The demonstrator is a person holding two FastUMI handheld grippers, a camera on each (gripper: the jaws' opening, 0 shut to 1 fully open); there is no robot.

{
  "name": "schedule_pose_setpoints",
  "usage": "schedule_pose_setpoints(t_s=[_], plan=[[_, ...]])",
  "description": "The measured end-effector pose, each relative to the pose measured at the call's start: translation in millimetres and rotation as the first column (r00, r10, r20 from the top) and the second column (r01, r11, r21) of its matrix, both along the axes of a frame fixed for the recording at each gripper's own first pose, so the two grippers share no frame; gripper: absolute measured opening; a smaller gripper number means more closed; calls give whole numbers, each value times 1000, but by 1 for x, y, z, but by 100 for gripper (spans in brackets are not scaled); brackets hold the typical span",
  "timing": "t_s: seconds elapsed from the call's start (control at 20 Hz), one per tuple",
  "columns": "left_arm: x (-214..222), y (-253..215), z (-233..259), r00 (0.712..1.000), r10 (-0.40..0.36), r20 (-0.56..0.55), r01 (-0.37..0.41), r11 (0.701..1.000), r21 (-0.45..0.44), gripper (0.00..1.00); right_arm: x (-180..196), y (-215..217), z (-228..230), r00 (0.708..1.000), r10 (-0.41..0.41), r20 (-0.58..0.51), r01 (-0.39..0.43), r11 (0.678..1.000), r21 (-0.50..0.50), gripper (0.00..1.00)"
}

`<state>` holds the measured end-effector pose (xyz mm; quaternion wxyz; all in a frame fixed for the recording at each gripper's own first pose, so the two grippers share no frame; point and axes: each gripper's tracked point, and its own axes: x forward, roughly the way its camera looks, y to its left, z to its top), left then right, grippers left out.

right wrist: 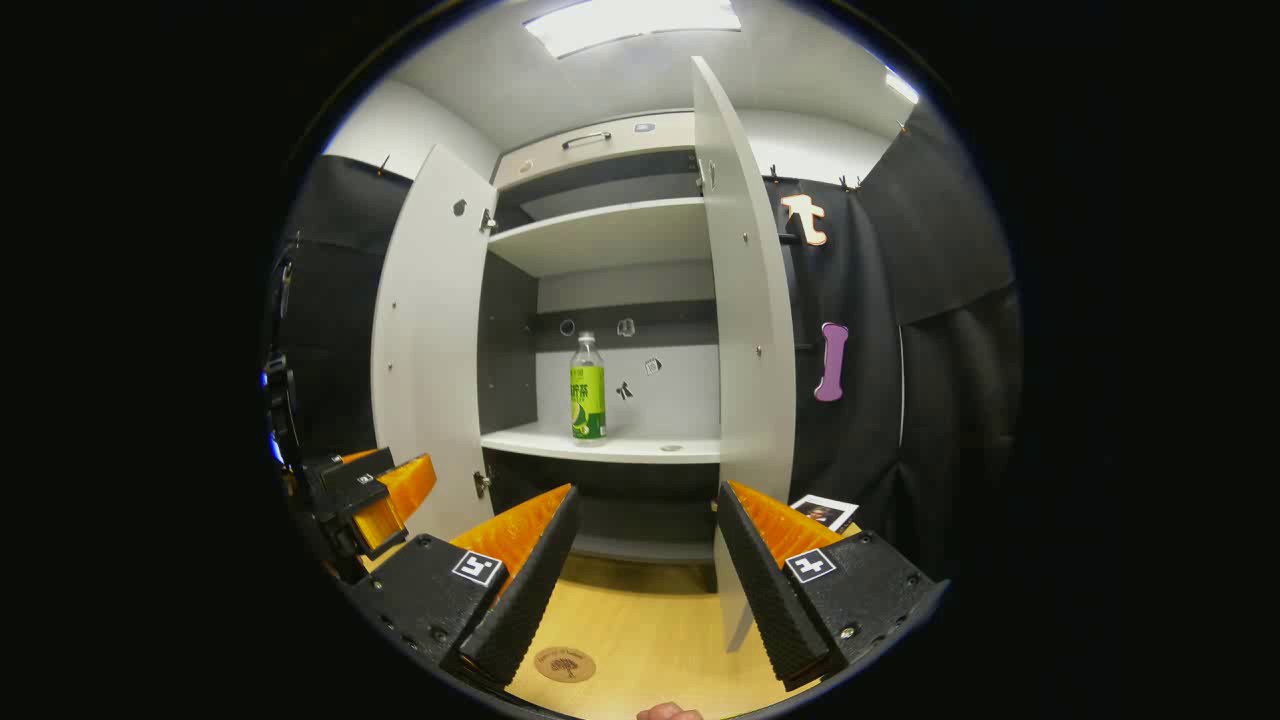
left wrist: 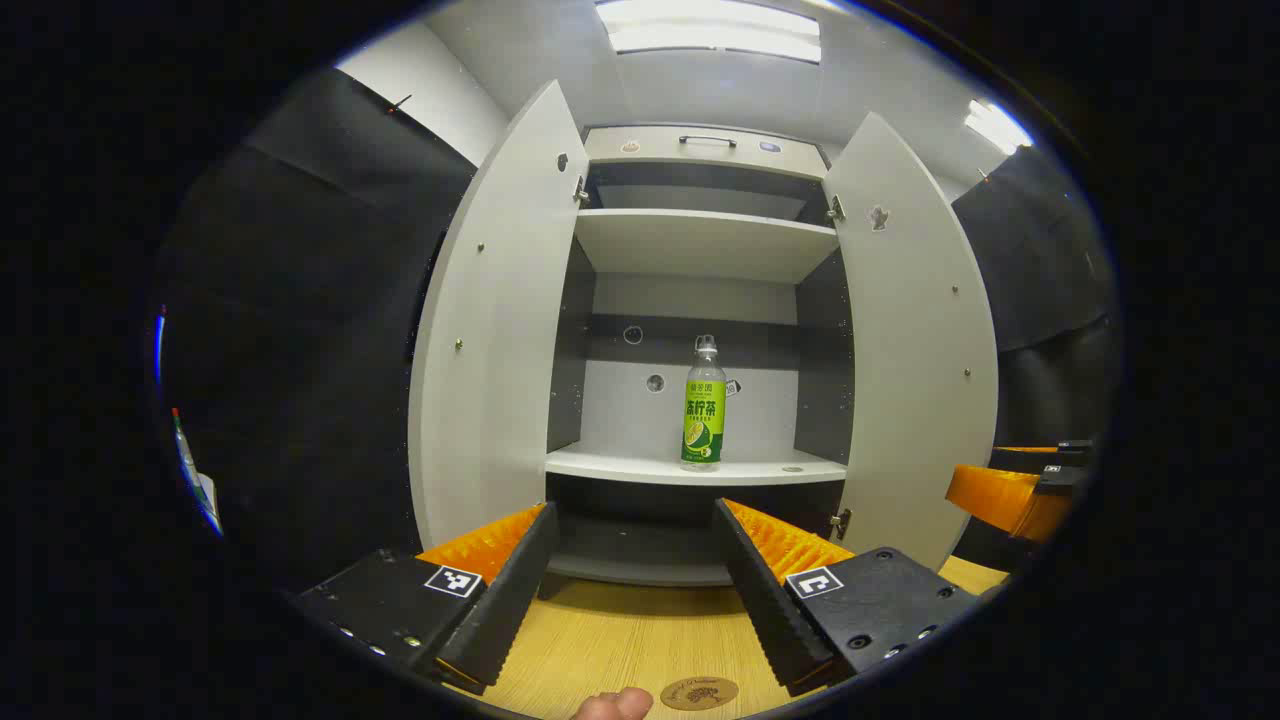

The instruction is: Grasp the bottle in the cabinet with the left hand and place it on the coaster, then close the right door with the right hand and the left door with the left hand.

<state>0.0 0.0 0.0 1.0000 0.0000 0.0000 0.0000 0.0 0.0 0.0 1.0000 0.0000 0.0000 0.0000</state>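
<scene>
Reach for the bottle not yet begun.

Left gripper point(left wrist: 633, 570) spread wide, holding nothing, lined up short of the cabinet point(left wrist: 700, 245); right gripper point(right wrist: 645, 560) likewise agape. Bottle point(left wrist: 704, 405) upright on the cabinet's middle shelf, both doors open, coaster point(left wrist: 699, 692) on the surface before the cabinet. Next: straight advance inside, likely. Right gripper view adds a card point(right wrist: 825, 512) beside the right door point(right wrist: 740, 280).

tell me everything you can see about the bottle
The bottle is clear plastic with a pale cap and a green and yellow label wrapped round most of its body; the neck above the label looks clear. It stands upright on the cabinet's middle shelf, near the middle, base flat on the board, between the two open doors. Nothing else touches it; both grippers are well short of it, jaws open.
</scene>
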Motion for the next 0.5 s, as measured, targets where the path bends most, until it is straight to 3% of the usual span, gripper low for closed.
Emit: schedule_pose_setpoints(t_s=[0.5], plan=[[4,-11,7,1000,-22,5,22,1000,-14,94,-7,-9,0,1000,-15,5,15,1000,13,85]])
